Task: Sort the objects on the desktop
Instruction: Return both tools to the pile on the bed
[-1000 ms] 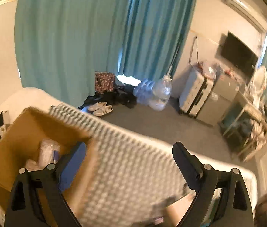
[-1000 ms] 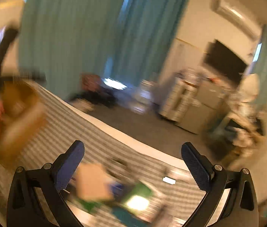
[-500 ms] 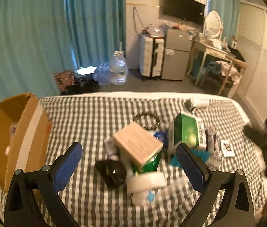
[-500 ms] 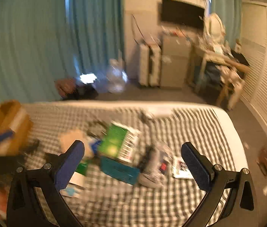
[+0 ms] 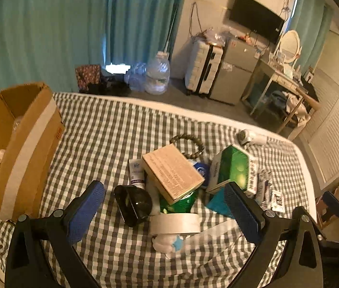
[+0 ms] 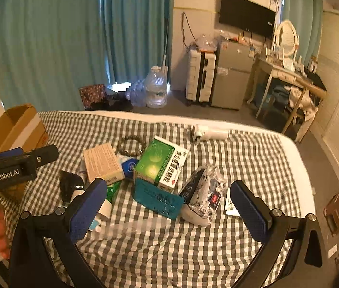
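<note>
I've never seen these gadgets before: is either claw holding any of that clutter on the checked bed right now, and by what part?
Nothing is held. The left claw and the right claw both gape open above the pile, touching nothing.

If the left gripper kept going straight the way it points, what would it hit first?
Probably the roll of white tape, which lies between the open left gripper fingers, just before the tan box; depth is hard to judge.

Bedroom, checked bed [image 5: 111,129], wall TV [image 6: 246,15], curtains [image 6: 73,36]
</note>
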The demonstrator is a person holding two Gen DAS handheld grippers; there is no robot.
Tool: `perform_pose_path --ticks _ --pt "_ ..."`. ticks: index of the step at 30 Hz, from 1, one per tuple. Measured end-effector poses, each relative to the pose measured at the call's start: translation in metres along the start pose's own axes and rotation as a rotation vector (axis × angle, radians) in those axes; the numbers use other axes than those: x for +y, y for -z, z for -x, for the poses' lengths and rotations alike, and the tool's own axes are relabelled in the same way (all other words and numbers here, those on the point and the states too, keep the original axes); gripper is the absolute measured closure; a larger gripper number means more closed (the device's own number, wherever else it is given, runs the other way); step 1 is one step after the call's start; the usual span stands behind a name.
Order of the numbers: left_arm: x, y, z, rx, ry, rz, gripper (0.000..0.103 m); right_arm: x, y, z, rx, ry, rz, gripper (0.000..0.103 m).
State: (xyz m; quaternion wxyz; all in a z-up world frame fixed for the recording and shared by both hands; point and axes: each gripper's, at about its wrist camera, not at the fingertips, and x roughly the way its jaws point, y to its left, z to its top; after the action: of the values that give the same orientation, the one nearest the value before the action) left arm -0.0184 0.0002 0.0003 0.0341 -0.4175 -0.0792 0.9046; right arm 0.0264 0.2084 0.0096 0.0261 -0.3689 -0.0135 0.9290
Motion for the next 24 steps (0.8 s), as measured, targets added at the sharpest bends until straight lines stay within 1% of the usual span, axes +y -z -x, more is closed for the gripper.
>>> perform_pose_path --ticks 2,6,9,12,15,17,19,20,22,23,24 --pt "0.003 0.000 -0.013 0.019 -0.010 0.011 0.001 -0.007 0.001 -0.010 0.021 -0.017 -0.035 0.000" --pt "0.002 -0.002 -0.034 0.058 0.001 0.003 0.001 -0.016 0.001 -0.033 0.052 -0.032 -0.067 0.000" --pt "-0.003 -0.003 -0.043 0.052 -0.008 -0.030 0.001 -0.020 0.000 -0.050 0.085 -0.036 -0.082 0.000" --pt "-0.006 -0.001 -0.053 0.069 -0.006 -0.048 0.001 -0.020 -0.002 -0.059 0.082 -0.036 -0.087 0.000" --pt "-0.010 0.000 -0.064 0.094 0.000 -0.069 0.001 -0.021 -0.005 -0.065 0.079 -0.055 -0.093 0.000" --pt "-0.012 0.000 -0.073 0.111 -0.002 -0.071 0.001 -0.019 -0.006 -0.074 0.096 -0.068 -0.100 0.000" --pt "-0.012 -0.001 -0.081 0.131 0.003 -0.057 0.001 -0.017 -0.008 -0.084 0.115 -0.095 -0.133 0.000" --pt "-0.011 -0.001 -0.084 0.136 -0.011 -0.057 0.001 -0.015 -0.009 -0.088 0.125 -0.114 -0.149 0.000" --pt "-0.008 -0.002 -0.088 0.141 -0.076 -0.079 0.001 -0.009 -0.010 -0.101 0.149 -0.153 -0.183 0.000" --pt "-0.006 -0.003 -0.090 0.138 -0.087 -0.084 0.001 -0.006 -0.010 -0.107 0.164 -0.163 -0.195 0.000" --pt "-0.002 -0.003 -0.091 0.136 -0.090 -0.078 0.001 -0.004 -0.010 -0.112 0.172 -0.155 -0.201 0.000"
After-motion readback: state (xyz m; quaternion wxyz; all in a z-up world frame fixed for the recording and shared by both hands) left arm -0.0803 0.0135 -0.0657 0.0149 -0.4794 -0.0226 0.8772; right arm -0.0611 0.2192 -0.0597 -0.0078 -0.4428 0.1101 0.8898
